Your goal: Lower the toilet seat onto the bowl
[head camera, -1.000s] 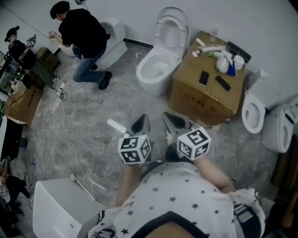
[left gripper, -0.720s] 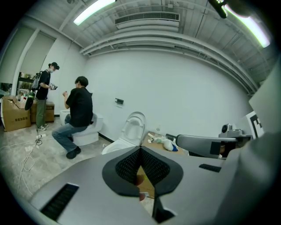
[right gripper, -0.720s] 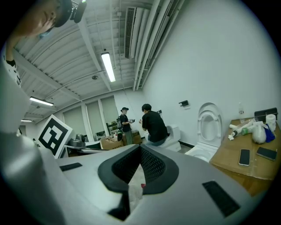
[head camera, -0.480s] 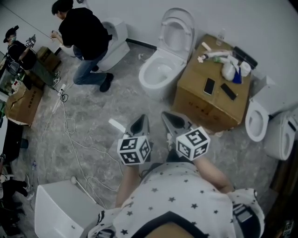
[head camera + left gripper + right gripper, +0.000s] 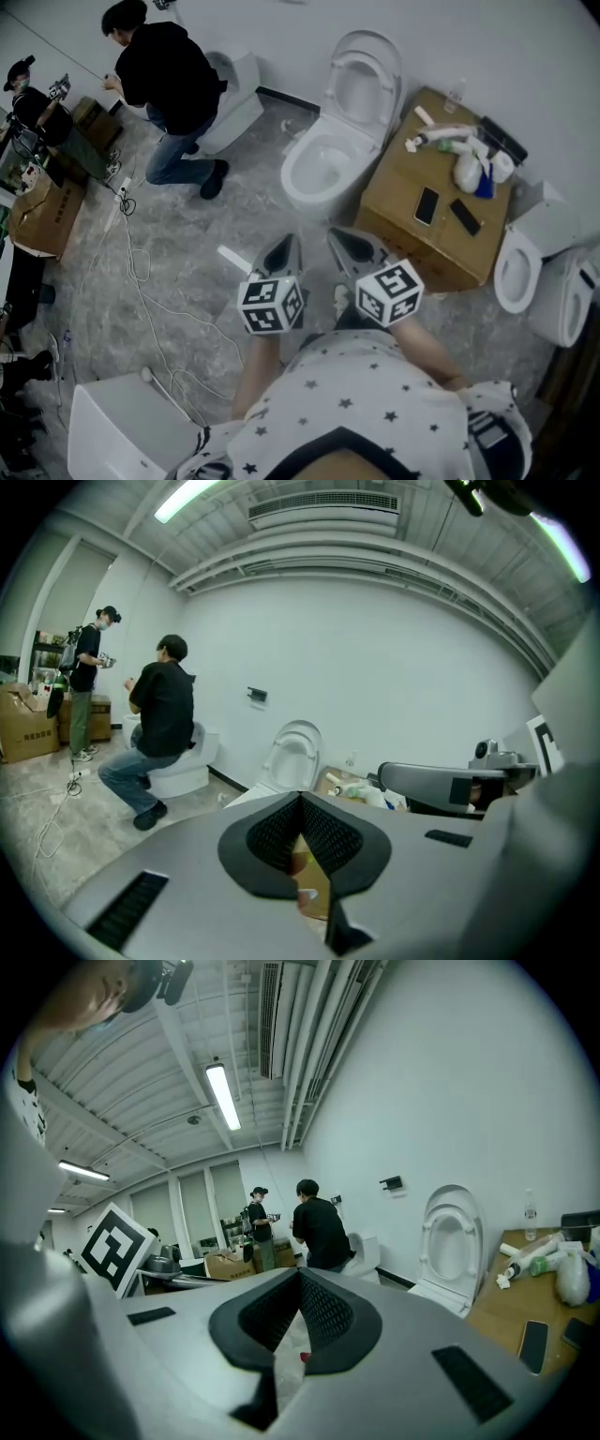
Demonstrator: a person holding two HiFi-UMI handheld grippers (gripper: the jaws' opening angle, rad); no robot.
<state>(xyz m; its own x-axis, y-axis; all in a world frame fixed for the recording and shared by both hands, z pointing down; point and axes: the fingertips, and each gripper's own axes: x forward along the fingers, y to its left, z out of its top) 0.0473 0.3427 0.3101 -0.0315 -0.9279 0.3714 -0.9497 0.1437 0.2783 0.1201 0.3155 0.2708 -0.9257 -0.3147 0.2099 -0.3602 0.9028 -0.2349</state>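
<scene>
at the floor's far edge, against the white wall, the toilet seat stands raised above its bowl, just beside a cardboard box; the left gripper and right gripper, both closed tight and empty, point toward it from well apart.

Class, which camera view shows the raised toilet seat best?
The head view: the toilet seat stands raised above the whole bowl. The right gripper view shows it face-on, bowl hidden; the left gripper view shows it small.
</scene>
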